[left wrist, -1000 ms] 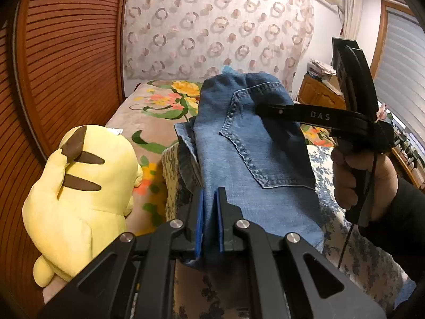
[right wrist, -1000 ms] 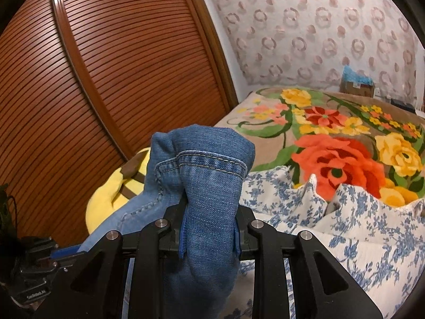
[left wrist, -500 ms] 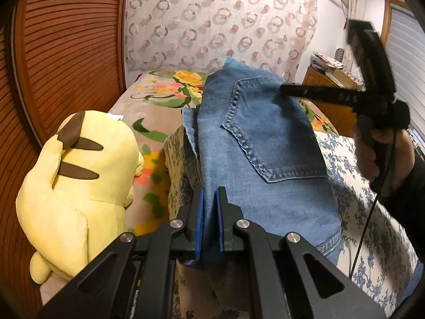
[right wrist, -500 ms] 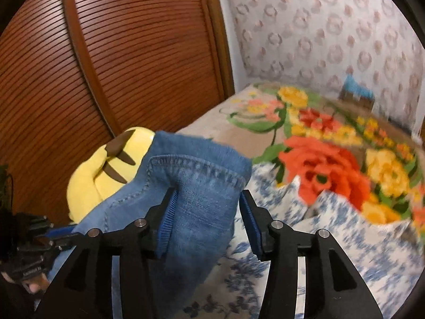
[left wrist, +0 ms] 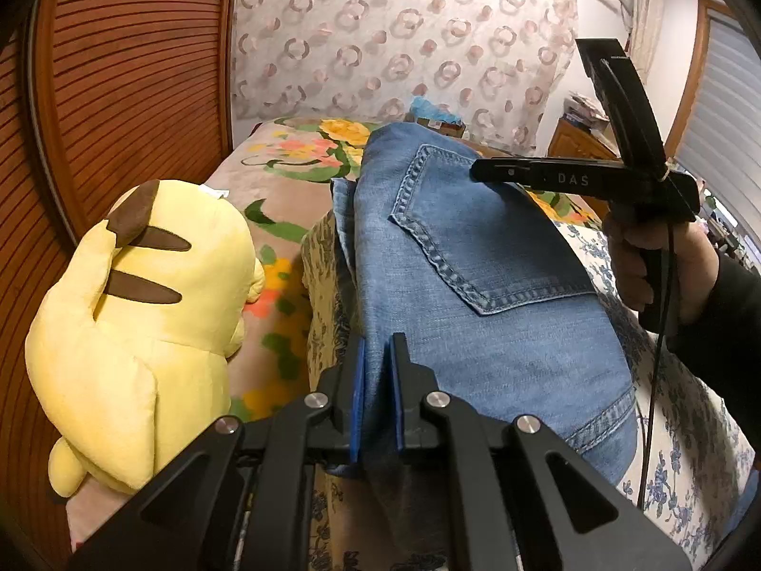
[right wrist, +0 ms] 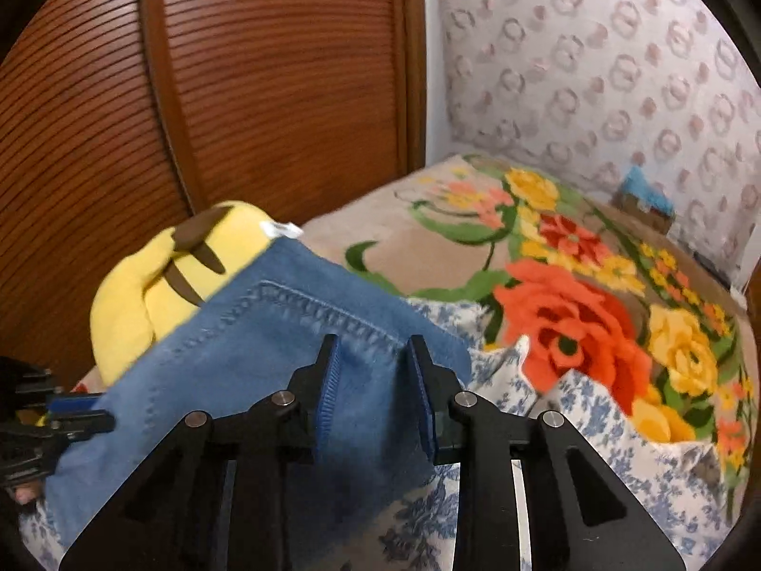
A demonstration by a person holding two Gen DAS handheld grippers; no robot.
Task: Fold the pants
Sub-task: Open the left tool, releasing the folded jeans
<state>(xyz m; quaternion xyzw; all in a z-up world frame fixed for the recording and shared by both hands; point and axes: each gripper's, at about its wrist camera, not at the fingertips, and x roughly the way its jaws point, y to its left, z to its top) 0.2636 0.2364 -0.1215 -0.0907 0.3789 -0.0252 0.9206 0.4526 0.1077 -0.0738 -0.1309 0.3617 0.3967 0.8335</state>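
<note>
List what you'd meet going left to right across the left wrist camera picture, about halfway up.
Slatted wooden door → yellow plush toy → floral blanket → folded blue jeans → right gripper, reaching over the jeans → the hand holding it.

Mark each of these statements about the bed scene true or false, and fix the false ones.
1. The left gripper is shut on the jeans. True.
2. The plush toy is green. False: it is yellow with brown stripes.
3. A back pocket of the jeans faces up. True.
4. The jeans lie on a bare wooden floor. False: they lie on a blue floral quilt on the bed.
5. The right gripper is empty. False: denim sits between its closing jaws.
</note>
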